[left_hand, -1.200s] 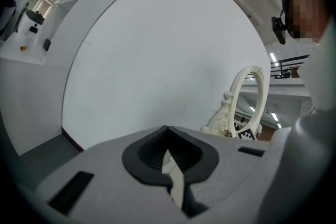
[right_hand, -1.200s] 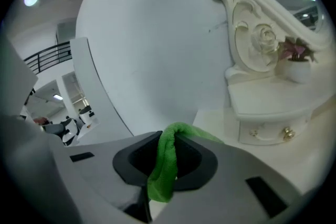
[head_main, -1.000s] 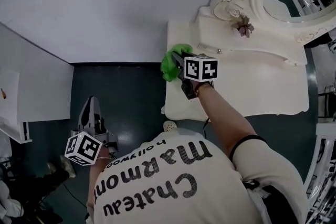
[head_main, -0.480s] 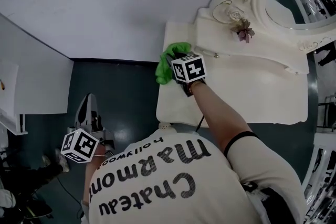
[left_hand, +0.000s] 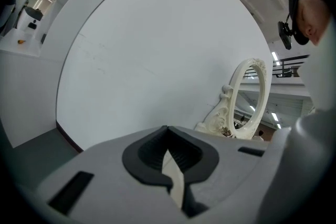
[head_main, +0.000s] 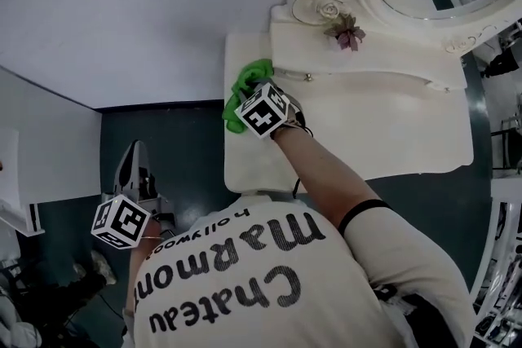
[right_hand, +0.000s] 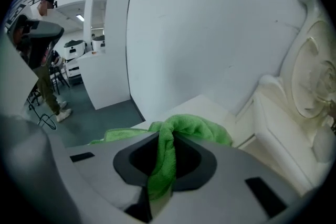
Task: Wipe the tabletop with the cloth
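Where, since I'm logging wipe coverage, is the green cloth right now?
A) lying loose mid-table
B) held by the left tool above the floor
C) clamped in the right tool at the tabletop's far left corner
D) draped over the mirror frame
C: the right tool is shut on the green cloth at the tabletop's far left corner, next to the wall.

My right gripper (right_hand: 160, 162) has slid left across the tabletop (head_main: 391, 134), closer to its left edge, and the green cloth (head_main: 245, 85) it drags now bunches at the far left corner. Its marker cube (head_main: 263, 110) has twisted round. In the head view the whole table now sits further left.
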